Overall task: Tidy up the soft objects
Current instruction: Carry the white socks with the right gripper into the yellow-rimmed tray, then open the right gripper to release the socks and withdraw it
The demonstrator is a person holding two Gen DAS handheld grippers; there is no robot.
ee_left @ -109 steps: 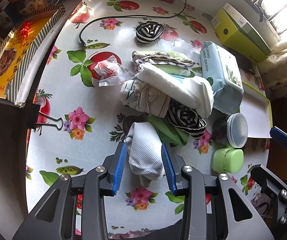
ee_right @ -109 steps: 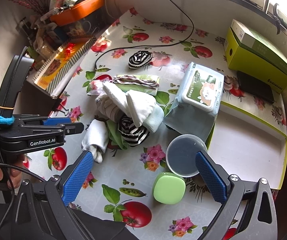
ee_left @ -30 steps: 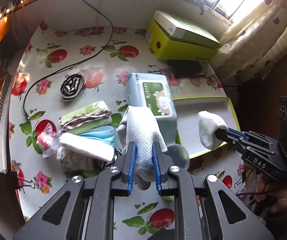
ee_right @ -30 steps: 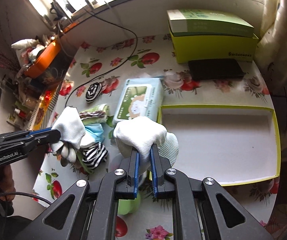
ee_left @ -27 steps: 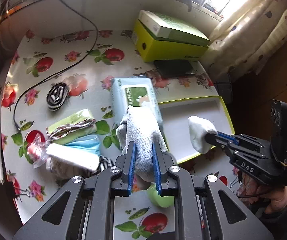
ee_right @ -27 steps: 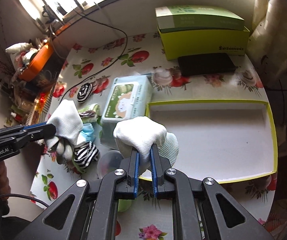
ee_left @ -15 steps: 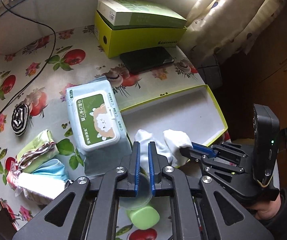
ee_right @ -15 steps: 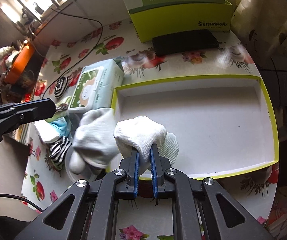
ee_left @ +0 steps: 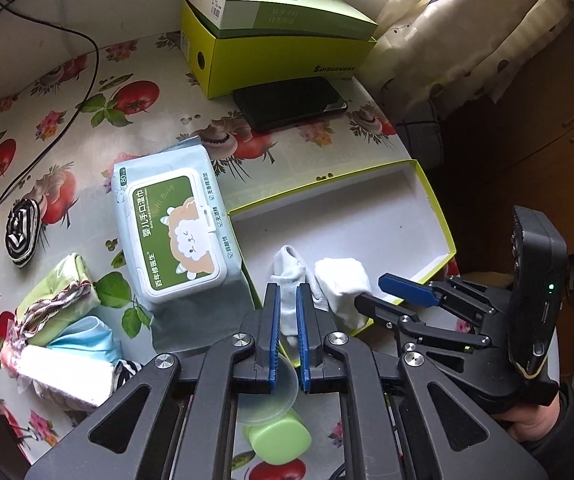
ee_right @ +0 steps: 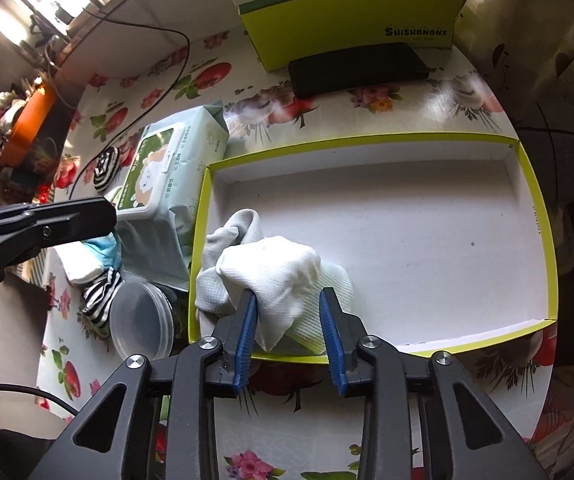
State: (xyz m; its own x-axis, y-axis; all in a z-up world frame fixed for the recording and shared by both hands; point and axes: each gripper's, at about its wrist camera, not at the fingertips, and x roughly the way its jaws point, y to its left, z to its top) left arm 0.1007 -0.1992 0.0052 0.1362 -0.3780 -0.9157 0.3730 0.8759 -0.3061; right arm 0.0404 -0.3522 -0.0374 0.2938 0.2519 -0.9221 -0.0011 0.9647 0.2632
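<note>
Socks are the matter in hand: two white rolled ones sit in the near left corner of the shallow yellow-rimmed tray (ee_right: 535, 208). The right sock (ee_right: 283, 280) lies on the tray floor between the blue pads of the right gripper (ee_right: 289, 312), whose jaws have just been opening and now stand apart around it, so it looks released. The left sock (ee_left: 289, 280) lies beside and touching it, and the left gripper (ee_left: 285, 300) is clamped tight on its near end.

As a judgement, the sorting is at an early stage: these two are the only things in the tray, the rest of its white floor is bare, and the left sock is not yet let go.

Still out on the table are a striped rolled sock (ee_left: 23, 226) by itself, a green cloth bundle (ee_left: 61, 300), a pale blue piece and a white roll (ee_left: 67, 372) under it, and another striped piece half hidden. A pack of baby wipes (ee_left: 175, 232) lies touching the tray's left wall.

Around them, the table wears an oilcloth (ee_right: 371, 98) printed with tomatoes and flowers. A clear lid (ee_right: 139, 320) and a green container (ee_left: 281, 440) sit near the front edge, a black flat case (ee_right: 357, 68) and a stacked green box (ee_right: 347, 12) at the back, and a black cable (ee_left: 67, 76) trails across. A dotted curtain (ee_left: 467, 24) hangs at right, with daylight coming from a window at the rear.
</note>
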